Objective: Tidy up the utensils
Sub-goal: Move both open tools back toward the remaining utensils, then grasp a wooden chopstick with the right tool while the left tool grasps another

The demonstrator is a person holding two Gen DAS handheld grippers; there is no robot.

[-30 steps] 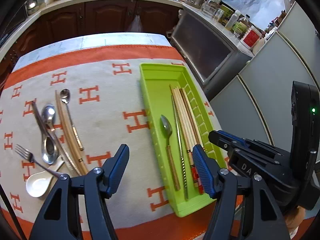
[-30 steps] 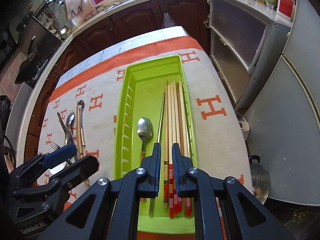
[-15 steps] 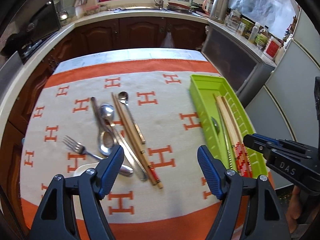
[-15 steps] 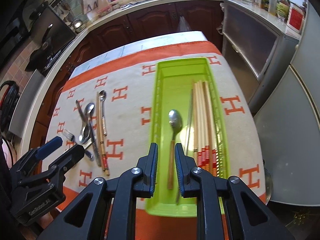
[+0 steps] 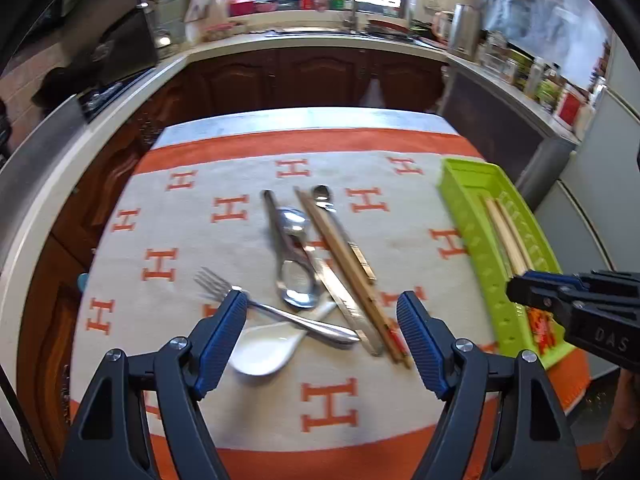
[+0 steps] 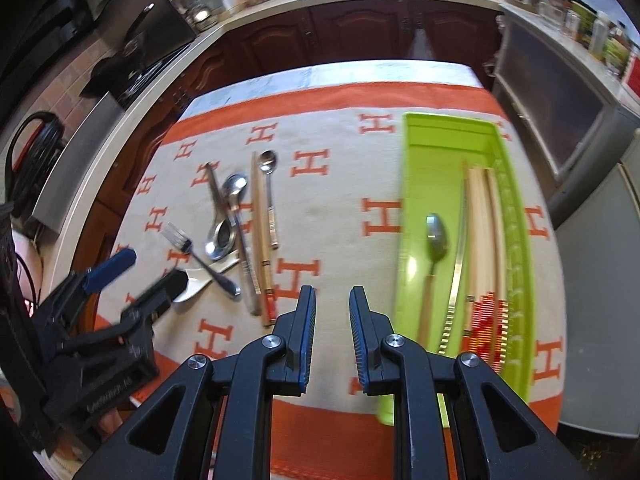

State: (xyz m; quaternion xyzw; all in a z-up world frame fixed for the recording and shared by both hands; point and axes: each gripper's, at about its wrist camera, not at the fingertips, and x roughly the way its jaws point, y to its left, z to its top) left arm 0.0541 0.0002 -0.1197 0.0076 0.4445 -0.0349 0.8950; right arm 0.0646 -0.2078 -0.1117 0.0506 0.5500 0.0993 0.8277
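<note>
While part of the cutlery already lies in the tray, a loose heap waits on the worktop (image 5: 248, 360), so this looks like the reach for the next piece. On the left, the left claw (image 5: 322, 336) hangs above the near end of the heap with its jaws spread wide and nothing between them. Below it a white spoon (image 5: 264, 350) lies under the fork (image 5: 276, 310), whose handle crosses it; two steel spoons (image 5: 294, 256) overlap just beyond, and a pair of chopsticks (image 5: 348, 268) runs alongside them with a small spoon (image 6: 269, 184) against its far side. I judge the next move asks the left claw to drop onto one handle end, most likely the fork or the chopsticks, and to close on that alone, since everything here is stacked or touching.

Further right, the right claw (image 6: 332, 336) hovers over bare cloth between heap and tray, jaws only a narrow gap apart and empty. At the far right the green tray (image 6: 448, 132) holds a wooden-handled spoon (image 6: 434, 256), a metal chopstick and a bundle of red-tipped chopsticks (image 6: 486, 240) along its right wall.
</note>
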